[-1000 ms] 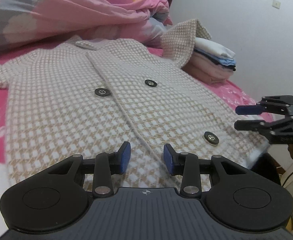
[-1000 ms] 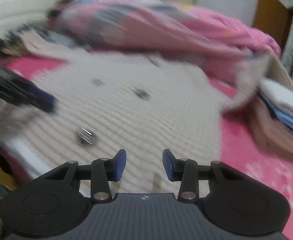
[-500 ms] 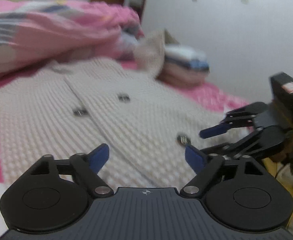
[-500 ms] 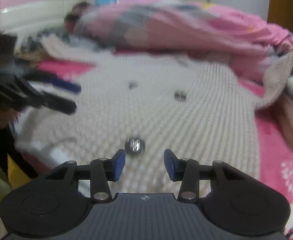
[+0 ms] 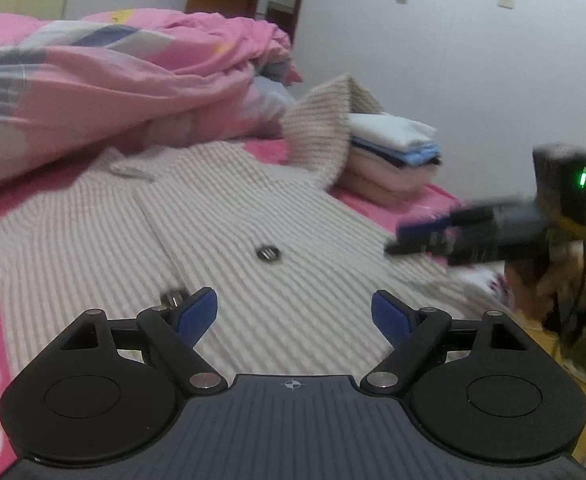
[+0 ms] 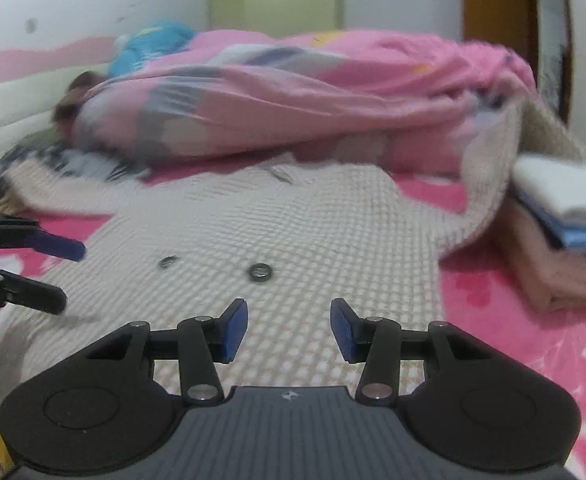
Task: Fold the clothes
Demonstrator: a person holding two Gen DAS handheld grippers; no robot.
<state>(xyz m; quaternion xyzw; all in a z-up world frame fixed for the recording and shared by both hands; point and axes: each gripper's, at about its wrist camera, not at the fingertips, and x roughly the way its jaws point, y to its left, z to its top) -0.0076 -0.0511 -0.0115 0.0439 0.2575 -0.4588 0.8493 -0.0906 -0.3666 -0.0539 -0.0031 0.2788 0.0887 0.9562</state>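
Both the left hand-held gripper (image 5: 295, 312) and right hand-held gripper (image 6: 289, 330) hover spread and empty above the checked coat's (image 6: 313, 236) near hem.

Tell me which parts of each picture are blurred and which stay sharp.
Left wrist view: the left tool is sharp, while the coat weave smears into streaks and the right tool is a dark smudge. Right wrist view: the right tool is crisp, the pink quilt and folded stack are soft; both views curve at the edges.
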